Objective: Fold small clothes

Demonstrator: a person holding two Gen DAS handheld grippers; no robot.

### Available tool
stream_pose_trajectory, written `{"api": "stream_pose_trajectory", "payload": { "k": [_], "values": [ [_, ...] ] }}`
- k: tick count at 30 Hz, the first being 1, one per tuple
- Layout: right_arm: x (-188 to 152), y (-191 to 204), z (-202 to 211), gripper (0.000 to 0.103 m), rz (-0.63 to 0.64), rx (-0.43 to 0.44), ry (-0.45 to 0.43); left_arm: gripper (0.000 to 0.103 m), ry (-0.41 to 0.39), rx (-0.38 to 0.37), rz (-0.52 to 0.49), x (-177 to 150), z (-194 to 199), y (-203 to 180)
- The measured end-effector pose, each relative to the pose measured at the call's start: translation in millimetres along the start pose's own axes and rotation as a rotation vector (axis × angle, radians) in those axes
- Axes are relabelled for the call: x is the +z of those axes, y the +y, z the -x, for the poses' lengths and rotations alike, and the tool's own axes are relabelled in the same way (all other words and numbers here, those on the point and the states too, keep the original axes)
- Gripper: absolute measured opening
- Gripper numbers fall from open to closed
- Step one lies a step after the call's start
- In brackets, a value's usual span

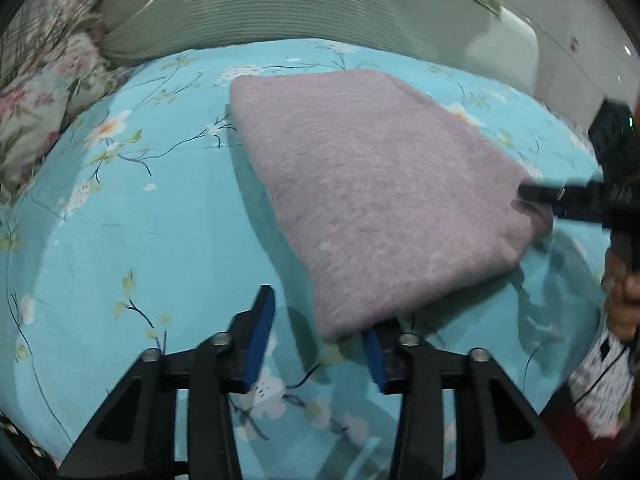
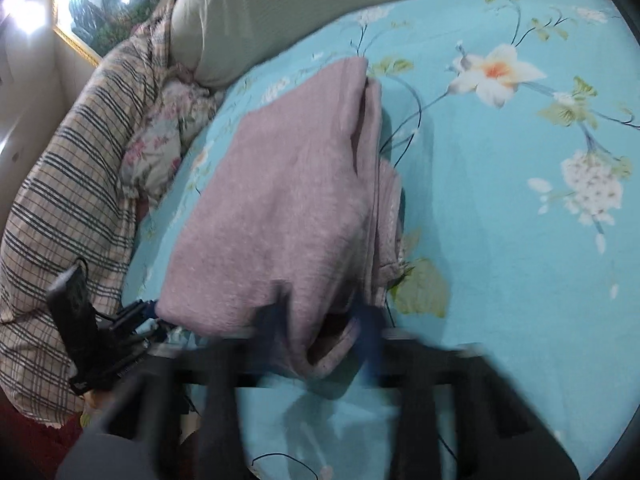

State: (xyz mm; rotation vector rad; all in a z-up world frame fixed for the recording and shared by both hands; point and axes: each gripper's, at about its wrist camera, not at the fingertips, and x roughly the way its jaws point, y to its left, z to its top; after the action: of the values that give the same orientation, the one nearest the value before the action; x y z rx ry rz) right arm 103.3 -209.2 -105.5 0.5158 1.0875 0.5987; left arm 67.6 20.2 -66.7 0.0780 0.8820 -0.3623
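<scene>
1. The purple cloth [image 1: 372, 196] lies folded on the blue flowered bedsheet [image 1: 140, 220].
2. The left gripper [image 1: 320, 340] is part open, its near corner over one pad, not pinched.
3. The right gripper [image 2: 320, 320] (blurry) is squeezed onto the other corner.
4. The cloth's long side runs away from both.
</scene>
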Motion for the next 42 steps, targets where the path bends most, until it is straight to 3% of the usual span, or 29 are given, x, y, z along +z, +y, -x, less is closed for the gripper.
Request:
{"api": "stream_pose_trajectory", "payload": {
  "k": [1,4,6,13,15,18,23,27,30,32,34,36,37,39,40,42],
  "values": [
    [3.1,5.1,6.0,0.014,0.031,-0.012,-0.027,0.012,-0.003,-0.013,0.017,1.3,-0.3,1.4],
    [7.9,13.0,19.2,0.013,0.125,-0.106,-0.061,0.01,-0.001,0.045,-0.01,0.0,0.7,-11.5],
    [7.6,7.7,13.8,0.013,0.151,-0.17,-0.034,0.009,0.008,0.066,-0.033,-1.5,-1.5,-18.1],
    [-3.1,-4.7,-12.8,0.013,0.153,-0.227,0.038,0.01,0.045,0.044,-0.012,-5.4,-8.4,-18.4],
    [0.6,-5.7,-10.0,0.015,0.143,-0.226,0.046,0.01,0.063,0.024,-0.012,-7.1,-9.2,-14.7],
    [6.8,-11.5,6.3,0.029,0.093,-0.203,0.05,0.014,0.076,-0.039,-0.02,-11.8,1.3,-7.9],
    [39.2,-2.9,44.6,0.031,0.043,-0.136,-0.113,0.023,0.015,-0.129,-0.019,-8.9,40.9,10.2],
    [85.1,24.0,16.6,0.031,0.042,-0.06,-0.165,0.023,-0.046,-0.174,-0.003,22.1,40.9,14.7],
    [116.4,29.6,-28.4,0.031,-0.001,-0.023,-0.129,0.022,-0.07,-0.259,0.013,45.3,26.6,9.9],
    [133.7,23.0,-58.9,0.031,-0.024,-0.044,-0.1,0.02,-0.05,-0.279,0.017,52.4,13.0,3.3],
    [143.3,11.4,-79.2,0.031,-0.033,-0.13,-0.083,0.02,-0.026,-0.297,0.009,52.1,1.3,-2.0],
    [143.4,-18.6,-89.4,0.018,-0.104,-0.204,-0.083,0.02,0.0,-0.282,-0.006,47.7,-9.9,-4.1],
    [141.1,-33.2,-90.4,0.005,-0.145,-0.226,-0.086,0.019,0.011,-0.277,-0.011,45.4,-15.1,-3.4],
    [136.1,-56.7,-83.4,0.009,-0.196,-0.294,-0.109,0.013,0.044,-0.282,-0.005,37.9,-26.5,-2.6],
    [133.9,-67.2,-82.9,0.01,-0.224,-0.307,-0.1,0.011,0.056,-0.287,0.004,33.9,-31.6,-2.2],
    [128.4,-83.8,-76.7,0.008,-0.28,-0.218,-0.111,0.01,0.059,-0.287,0.02,28.9,-38.5,-3.5]
  ]
}}
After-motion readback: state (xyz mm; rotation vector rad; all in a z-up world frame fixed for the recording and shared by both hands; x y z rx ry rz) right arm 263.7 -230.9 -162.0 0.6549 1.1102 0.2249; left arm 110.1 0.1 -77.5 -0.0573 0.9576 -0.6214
